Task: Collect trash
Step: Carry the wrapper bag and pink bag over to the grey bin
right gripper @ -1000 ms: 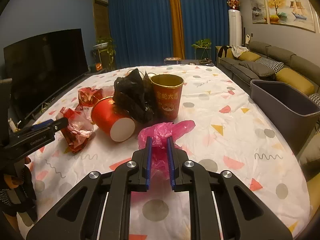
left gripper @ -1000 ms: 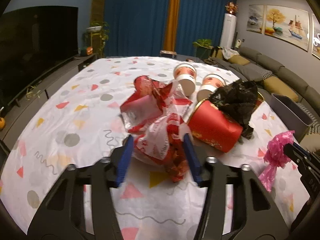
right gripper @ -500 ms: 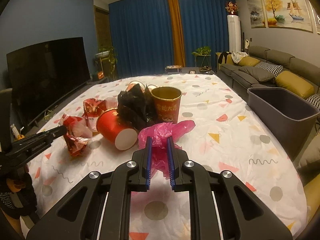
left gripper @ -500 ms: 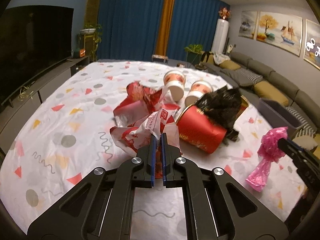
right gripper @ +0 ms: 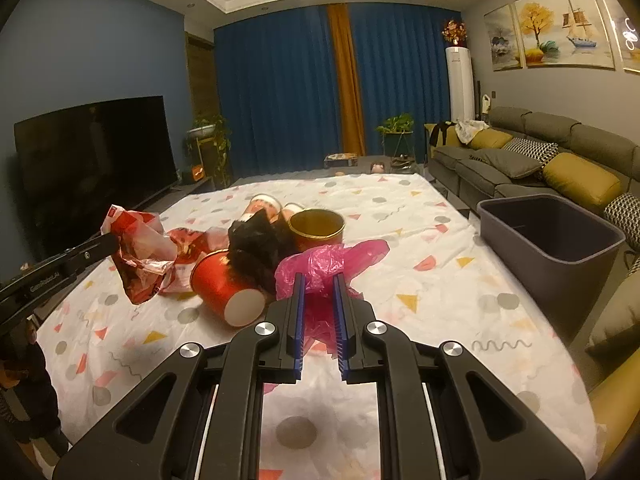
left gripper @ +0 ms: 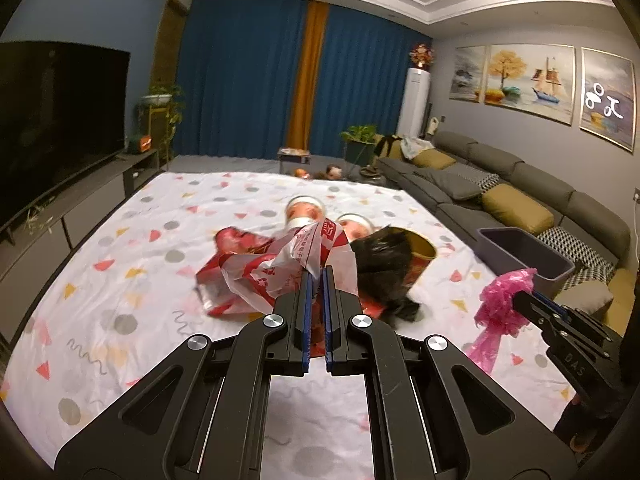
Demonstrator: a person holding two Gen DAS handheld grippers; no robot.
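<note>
The left gripper [left gripper: 315,280] is pinched nearly closed on a red-and-white plastic bag [left gripper: 280,268], which hangs clear of the patterned tablecloth [left gripper: 120,260]. The right gripper [right gripper: 317,286] clamps a crumpled pink plastic bag [right gripper: 320,260], its jaws narrowly apart around it. A grey bin [right gripper: 552,236] stands at the table's right edge.

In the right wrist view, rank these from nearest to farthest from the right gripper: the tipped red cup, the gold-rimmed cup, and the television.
From the right gripper:
1. Tipped red cup, lying just left of it.
2. Gold-rimmed cup, upright, behind the black bag.
3. Television, far left against the wall.
</note>
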